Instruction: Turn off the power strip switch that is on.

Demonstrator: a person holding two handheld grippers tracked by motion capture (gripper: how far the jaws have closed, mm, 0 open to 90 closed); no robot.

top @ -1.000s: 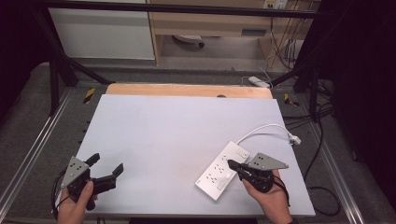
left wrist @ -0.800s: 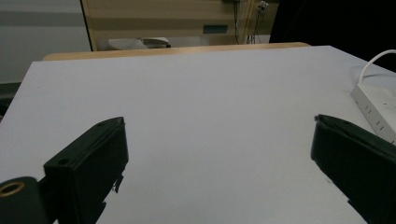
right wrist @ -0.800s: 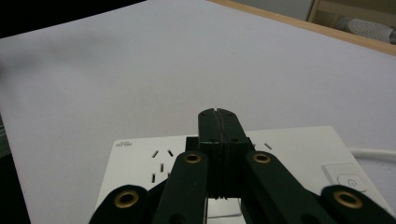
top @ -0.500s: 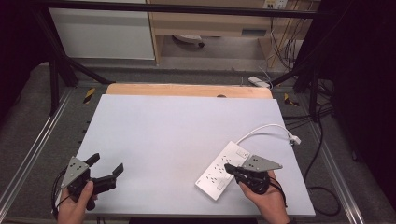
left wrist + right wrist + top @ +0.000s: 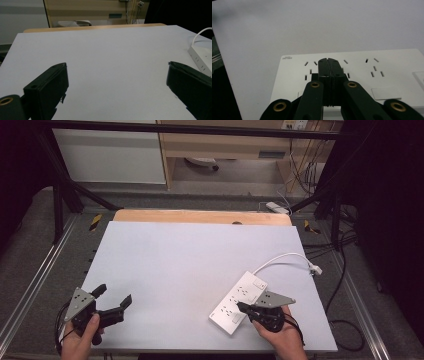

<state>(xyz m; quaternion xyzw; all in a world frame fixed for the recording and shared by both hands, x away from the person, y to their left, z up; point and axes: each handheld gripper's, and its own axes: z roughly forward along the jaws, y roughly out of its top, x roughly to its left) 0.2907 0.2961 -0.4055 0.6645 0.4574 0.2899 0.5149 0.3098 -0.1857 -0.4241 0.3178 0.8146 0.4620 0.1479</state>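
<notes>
White plastic power strip (image 5: 238,301), a long flat rectangle with rounded corners, lying askew near the table's (image 5: 190,265) right front corner. Smooth, matte casing; rows of narrow dark socket slots across the top, a flat rocker switch at the far end, small grey lettering at one corner in the right gripper view (image 5: 352,75). Round white cable (image 5: 285,258) curving off the far end toward the right table edge, ending in a plug (image 5: 315,268) at that edge.

Right claw (image 5: 241,307) in matte black plastic, jaws pressed flat together with no gap, nothing between them; tips over the strip's top face by a group of slots, contact impossible to judge. Brass-coloured rivets on angular black linkage arms in the right gripper view (image 5: 328,65). Grey three-cornered plate on top, dark cable trailing back past the hand.

Left claw (image 5: 114,298) well apart from the strip, near the left front corner, jaws spread wide and empty above bare tabletop. Blocky, square-ended black jaws in the left gripper view (image 5: 117,82), strip's corner (image 5: 201,58) at the far right.

Table top a pale grey-lilac sheet, smooth and even, with a light wooden strip along the far edge.
</notes>
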